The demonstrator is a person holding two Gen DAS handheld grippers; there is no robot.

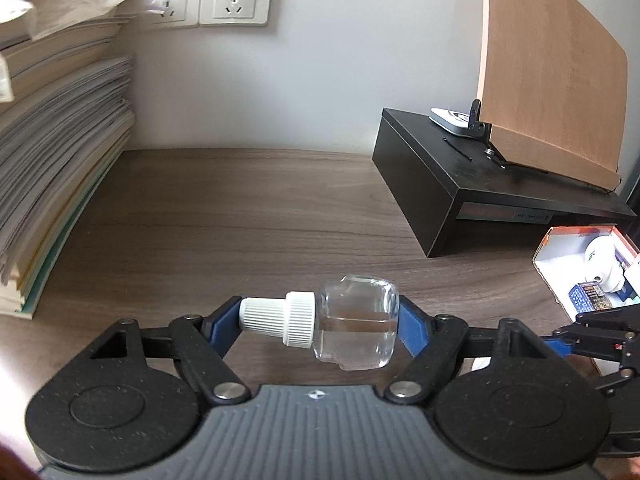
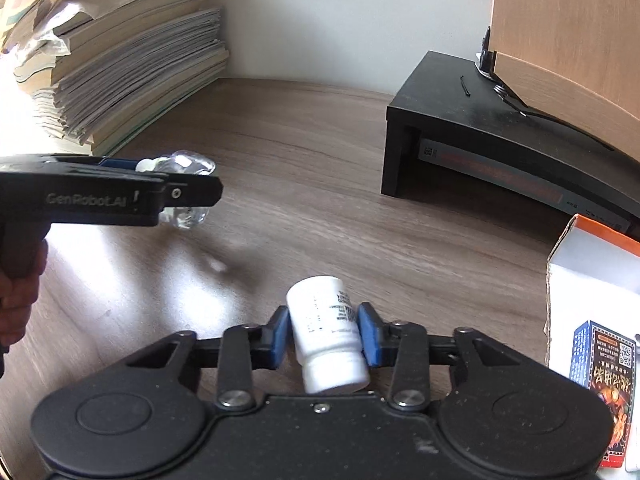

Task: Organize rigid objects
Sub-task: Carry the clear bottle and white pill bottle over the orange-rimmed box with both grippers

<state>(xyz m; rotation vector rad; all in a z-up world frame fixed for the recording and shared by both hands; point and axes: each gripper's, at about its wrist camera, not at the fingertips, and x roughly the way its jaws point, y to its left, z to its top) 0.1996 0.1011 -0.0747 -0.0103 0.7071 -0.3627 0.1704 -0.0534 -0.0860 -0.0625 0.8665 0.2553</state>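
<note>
While both grippers are above the desk [image 1: 240,216] | two bottles: left gripper [image 1: 320,316] fingers closed on one clear bottle [image 1: 356,324], sideways | right gripper [image 2: 323,334] fingers closed on one white bottle [image 2: 326,328] | one open box [image 1: 560,256] holds small items.

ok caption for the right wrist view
Right tool grips a white pill bottle above the wooden desk.

Paper stack [image 1: 60,140] left, riser [image 1: 492,184] right, box [image 1: 588,268] nearer.
</note>
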